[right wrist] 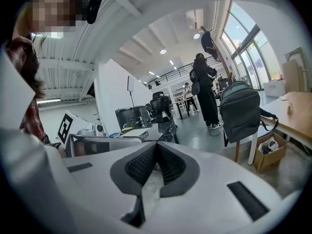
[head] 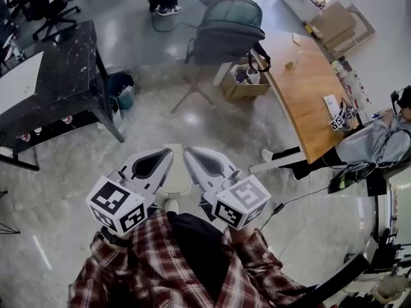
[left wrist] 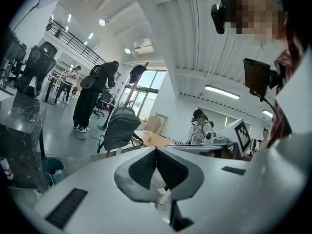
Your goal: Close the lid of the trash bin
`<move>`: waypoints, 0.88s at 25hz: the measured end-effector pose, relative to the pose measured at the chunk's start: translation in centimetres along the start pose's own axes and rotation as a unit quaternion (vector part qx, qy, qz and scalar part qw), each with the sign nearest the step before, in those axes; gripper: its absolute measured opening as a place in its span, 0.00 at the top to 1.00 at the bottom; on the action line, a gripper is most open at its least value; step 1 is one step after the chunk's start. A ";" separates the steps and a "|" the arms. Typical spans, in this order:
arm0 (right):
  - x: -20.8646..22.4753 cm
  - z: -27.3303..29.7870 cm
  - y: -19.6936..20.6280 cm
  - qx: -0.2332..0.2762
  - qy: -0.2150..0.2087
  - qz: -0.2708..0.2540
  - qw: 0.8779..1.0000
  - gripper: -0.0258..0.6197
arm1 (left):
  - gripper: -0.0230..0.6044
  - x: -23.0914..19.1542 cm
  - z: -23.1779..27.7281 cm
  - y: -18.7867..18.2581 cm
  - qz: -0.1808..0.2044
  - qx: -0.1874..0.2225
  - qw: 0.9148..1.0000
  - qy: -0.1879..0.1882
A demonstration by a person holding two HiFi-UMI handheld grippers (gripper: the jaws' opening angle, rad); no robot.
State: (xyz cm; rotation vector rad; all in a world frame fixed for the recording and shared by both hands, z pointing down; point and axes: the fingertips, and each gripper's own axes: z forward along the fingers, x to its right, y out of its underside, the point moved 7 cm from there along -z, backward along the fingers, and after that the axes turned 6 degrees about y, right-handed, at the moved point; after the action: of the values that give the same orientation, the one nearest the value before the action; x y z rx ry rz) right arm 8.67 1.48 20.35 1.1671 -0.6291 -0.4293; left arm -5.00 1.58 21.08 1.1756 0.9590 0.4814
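Left gripper [head: 168, 153] and right gripper [head: 189, 153] fingers pressed together, empty, pale trash bin [head: 174, 179] below fingertips, cluttered cardboard box [head: 246, 87] well beyond.

A grey backpack [head: 228, 27] stands at the far left end of the wooden table [head: 308, 88], with a cardboard box [head: 245, 82] just beside that end. A seated person [head: 376, 143] is at the table's right edge. A black desk [head: 61, 76] stands well apart on its left.

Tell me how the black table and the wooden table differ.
The black table has a dark, marbled top with straight edges; the wooden table is orange-brown with a curved edge. A seated person is at the wooden table; no one is seen at the black table. Both stand on the shiny grey floor.
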 end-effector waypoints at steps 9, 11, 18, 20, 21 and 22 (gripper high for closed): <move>0.8 0.1 -0.3 -0.003 -0.004 -0.002 1.000 0.94 | 0.94 -0.2 0.1 0.0 -0.001 -0.002 1.000 -0.010; 0.8 0.2 -0.2 -0.003 -0.006 -0.001 1.000 0.94 | 0.94 -0.2 0.2 0.0 -0.001 -0.003 1.000 -0.010; 0.7 0.5 0.0 -0.001 -0.016 0.003 1.000 0.94 | 0.94 -0.6 0.2 0.2 -0.001 -0.004 1.000 -0.016; 0.8 0.6 0.0 -0.002 -0.018 0.003 1.000 0.94 | 0.94 -0.7 0.3 0.2 -0.003 -0.004 1.000 -0.017; 0.9 0.6 0.0 -0.002 -0.018 0.003 1.000 0.94 | 0.94 -0.8 0.3 0.2 -0.003 -0.004 1.000 -0.017; 0.8 0.7 0.0 -0.002 -0.019 0.003 1.000 0.94 | 0.94 -0.8 0.3 0.2 -0.002 -0.004 1.000 -0.017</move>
State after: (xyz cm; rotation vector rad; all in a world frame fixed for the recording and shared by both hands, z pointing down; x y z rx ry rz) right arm 8.88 0.49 20.69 1.1545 -0.6635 -0.4482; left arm -5.13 0.82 21.57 1.1708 0.9300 0.4603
